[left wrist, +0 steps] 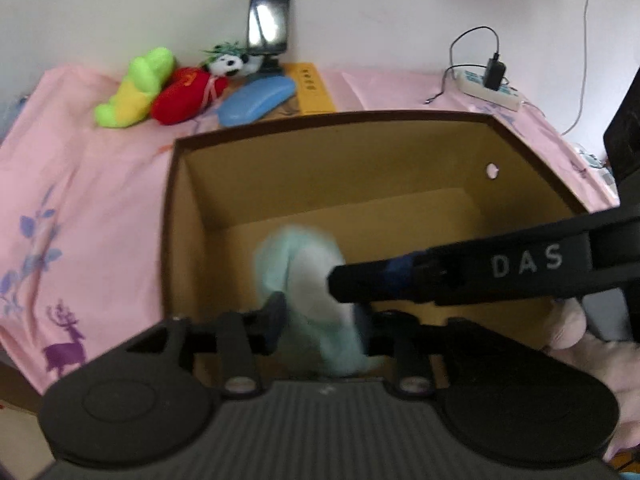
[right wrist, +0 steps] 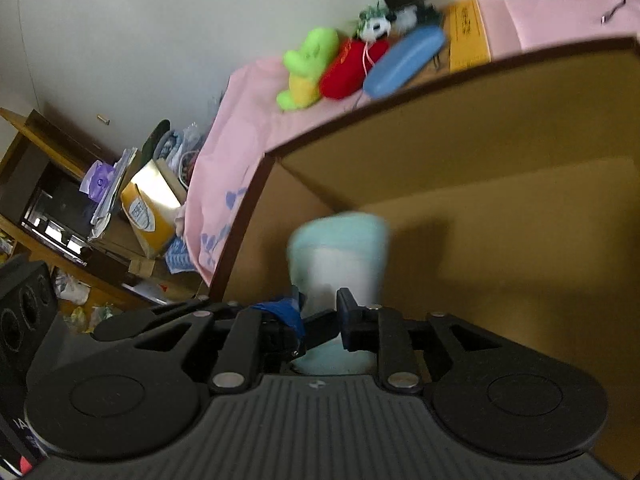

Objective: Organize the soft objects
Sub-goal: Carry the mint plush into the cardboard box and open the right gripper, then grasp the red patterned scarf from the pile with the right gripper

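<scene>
A pale teal and white soft toy (left wrist: 308, 280) hangs inside an open brown cardboard box (left wrist: 332, 120). My left gripper (left wrist: 320, 320) sits around its lower part, fingers apart, touching its sides. My right gripper (right wrist: 320, 316) reaches in from the right and is shut on the same toy (right wrist: 340, 252); its fingers (left wrist: 376, 280) show in the left wrist view. A green and yellow plush (left wrist: 134, 88), a red plush (left wrist: 186, 94) and a panda plush (left wrist: 230, 62) lie on the pink sheet by the wall.
A blue case (left wrist: 256, 98), a yellow box (left wrist: 312, 88) and a phone on a stand (left wrist: 269, 14) sit behind the box. A power strip with charger (left wrist: 490, 86) lies at the back right. Cluttered shelves (right wrist: 100, 208) stand left of the bed.
</scene>
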`<state>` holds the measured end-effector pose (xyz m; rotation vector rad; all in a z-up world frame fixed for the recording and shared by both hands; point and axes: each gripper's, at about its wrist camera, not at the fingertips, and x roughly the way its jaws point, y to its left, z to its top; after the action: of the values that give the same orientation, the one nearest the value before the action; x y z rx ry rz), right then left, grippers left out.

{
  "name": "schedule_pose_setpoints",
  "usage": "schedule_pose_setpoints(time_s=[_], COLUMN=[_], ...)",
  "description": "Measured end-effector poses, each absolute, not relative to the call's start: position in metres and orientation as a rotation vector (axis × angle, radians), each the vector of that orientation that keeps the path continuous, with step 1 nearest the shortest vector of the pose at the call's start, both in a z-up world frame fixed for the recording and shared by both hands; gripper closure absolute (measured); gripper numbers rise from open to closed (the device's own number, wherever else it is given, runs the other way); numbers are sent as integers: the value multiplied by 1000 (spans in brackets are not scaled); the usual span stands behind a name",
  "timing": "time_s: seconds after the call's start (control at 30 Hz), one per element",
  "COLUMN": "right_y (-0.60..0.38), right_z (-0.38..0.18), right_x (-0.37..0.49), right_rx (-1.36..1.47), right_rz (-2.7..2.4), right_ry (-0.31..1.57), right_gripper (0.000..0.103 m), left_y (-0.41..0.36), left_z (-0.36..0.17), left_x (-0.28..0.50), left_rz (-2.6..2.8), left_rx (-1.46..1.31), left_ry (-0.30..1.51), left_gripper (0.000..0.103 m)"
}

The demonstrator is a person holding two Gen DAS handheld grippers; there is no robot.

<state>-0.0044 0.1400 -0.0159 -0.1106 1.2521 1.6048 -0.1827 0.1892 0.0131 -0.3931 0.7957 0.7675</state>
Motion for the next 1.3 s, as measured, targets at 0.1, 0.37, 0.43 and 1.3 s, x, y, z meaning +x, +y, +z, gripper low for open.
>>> schedule_pose_setpoints(time_s=[0.1,0.37,0.43,1.3], right_y=[139,102,88,-102], right_z=[-19,-11,-7,6], right_x=[1,22,29,174], right_rx=[-93,8,31,151], right_rz=[1598,1549,1526,1182], right_ry=[1247,1161,1132,962], right_gripper=[98,97,96,93], left_y=[184,151,139,2], left_z=[17,30,36,26], left_x=[-191,-183,-174,4], left_rz=[773,661,610,235], left_rx=[-382,-387,-374,-388], left_ry=[768,683,669,691], left_gripper=[43,43,43,43])
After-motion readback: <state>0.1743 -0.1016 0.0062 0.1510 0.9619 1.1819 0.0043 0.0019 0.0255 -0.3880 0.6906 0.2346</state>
